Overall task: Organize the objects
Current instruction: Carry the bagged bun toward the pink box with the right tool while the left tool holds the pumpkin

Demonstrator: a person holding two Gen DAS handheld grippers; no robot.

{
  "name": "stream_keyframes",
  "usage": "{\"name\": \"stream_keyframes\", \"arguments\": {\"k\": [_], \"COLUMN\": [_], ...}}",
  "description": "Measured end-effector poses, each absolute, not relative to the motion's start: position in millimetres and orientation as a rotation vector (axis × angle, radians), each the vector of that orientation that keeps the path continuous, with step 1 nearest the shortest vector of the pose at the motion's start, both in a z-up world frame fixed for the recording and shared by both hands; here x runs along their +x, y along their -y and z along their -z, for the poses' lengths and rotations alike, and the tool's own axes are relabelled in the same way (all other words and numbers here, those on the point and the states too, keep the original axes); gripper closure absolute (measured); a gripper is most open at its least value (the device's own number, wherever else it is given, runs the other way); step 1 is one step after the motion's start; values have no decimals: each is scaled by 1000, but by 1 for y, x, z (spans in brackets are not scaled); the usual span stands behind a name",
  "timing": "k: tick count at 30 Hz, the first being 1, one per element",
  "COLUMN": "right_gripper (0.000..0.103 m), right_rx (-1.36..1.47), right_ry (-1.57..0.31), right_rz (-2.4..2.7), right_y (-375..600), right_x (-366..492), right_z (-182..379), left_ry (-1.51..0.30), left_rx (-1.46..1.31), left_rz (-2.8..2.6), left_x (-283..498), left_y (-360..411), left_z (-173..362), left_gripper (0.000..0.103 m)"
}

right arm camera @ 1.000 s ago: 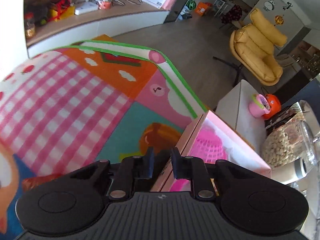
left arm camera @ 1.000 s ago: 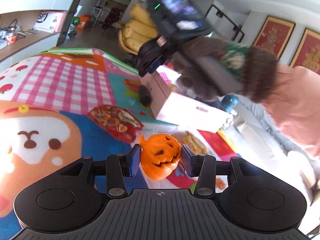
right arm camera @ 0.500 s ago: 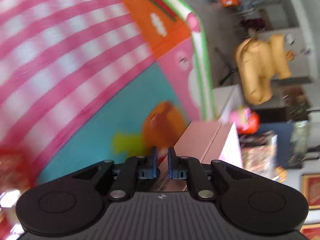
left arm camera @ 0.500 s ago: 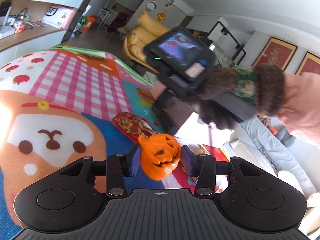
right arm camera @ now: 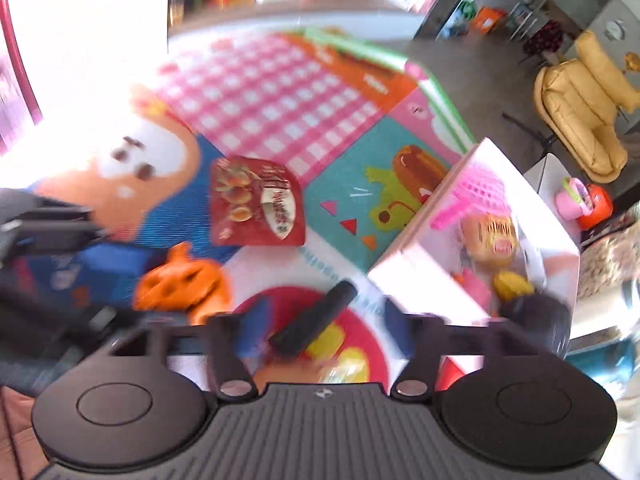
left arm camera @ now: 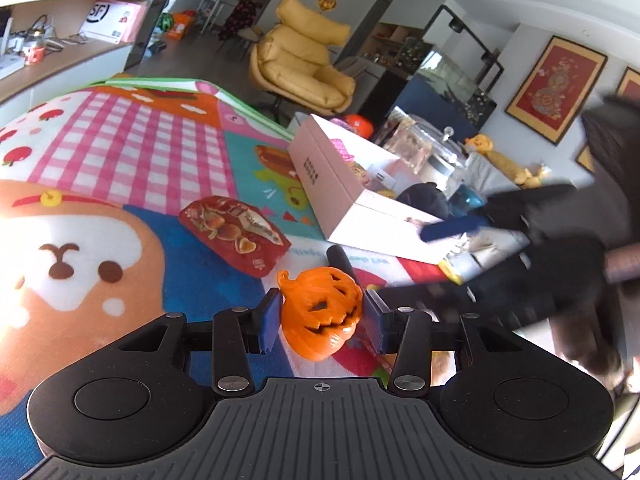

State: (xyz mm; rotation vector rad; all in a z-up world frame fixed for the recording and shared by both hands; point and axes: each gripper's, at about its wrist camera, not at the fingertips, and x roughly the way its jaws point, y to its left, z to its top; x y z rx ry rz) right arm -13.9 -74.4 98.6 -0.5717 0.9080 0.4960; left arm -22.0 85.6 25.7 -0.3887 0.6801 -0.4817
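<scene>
My left gripper (left arm camera: 320, 314) is shut on an orange jack-o'-lantern toy (left arm camera: 322, 312), held above the play mat; it also shows blurred in the right wrist view (right arm camera: 180, 284). My right gripper (right arm camera: 320, 330) is open, above a black cylinder (right arm camera: 312, 328) lying on the mat; the cylinder also shows in the left wrist view (left arm camera: 340, 258). The pink-white box (right arm camera: 400, 260) holds several toys and stands right of centre; it also shows in the left wrist view (left arm camera: 320, 172). A red snack bag (left arm camera: 234, 234) lies on the mat, also in the right wrist view (right arm camera: 256, 204).
The colourful play mat (left arm camera: 132, 160) covers the floor. A yellow armchair (left arm camera: 304, 60) stands beyond the mat's far edge. A low white table (right arm camera: 548, 176) with a pink and orange toy (right arm camera: 584, 200) is behind the box. Shelving (left arm camera: 60, 52) runs along the left.
My right gripper opened, letting go of the box edge, and swung back and down to the right over the black cylinder. My left gripper kept hold of the pumpkin.
</scene>
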Motion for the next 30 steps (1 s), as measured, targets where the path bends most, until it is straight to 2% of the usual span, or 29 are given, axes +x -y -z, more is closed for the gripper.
{"name": "stream_keyframes", "arguments": {"k": [8, 12, 16, 21, 24, 30], "right_gripper": [14, 14, 13, 10, 3, 0], "right_rx": [-526, -441, -317, -405, -513, -377], "right_ry": [-834, -753, -752, -695, -661, -810], "right_rz": [-457, -279, -361, -430, -526, -630], "right_y": [124, 162, 181, 162, 146, 141], "right_x": [-68, -67, -64, -56, -50, -43], "right_z": [-57, -56, -61, -56, -52, -52], "left_ry": [-764, -785, -812, -824, -836, -825], "left_rx": [-317, -277, -193, -84, -70, -68], "left_rz": [408, 380, 349, 338, 331, 325], "left_x": [-6, 1, 6, 8, 10, 9], "left_y": [-61, -49, -32, -17, -15, -21], "left_z": [-40, -47, -52, -57, -57, -60], "left_gripper": [55, 55, 55, 55, 55, 55]}}
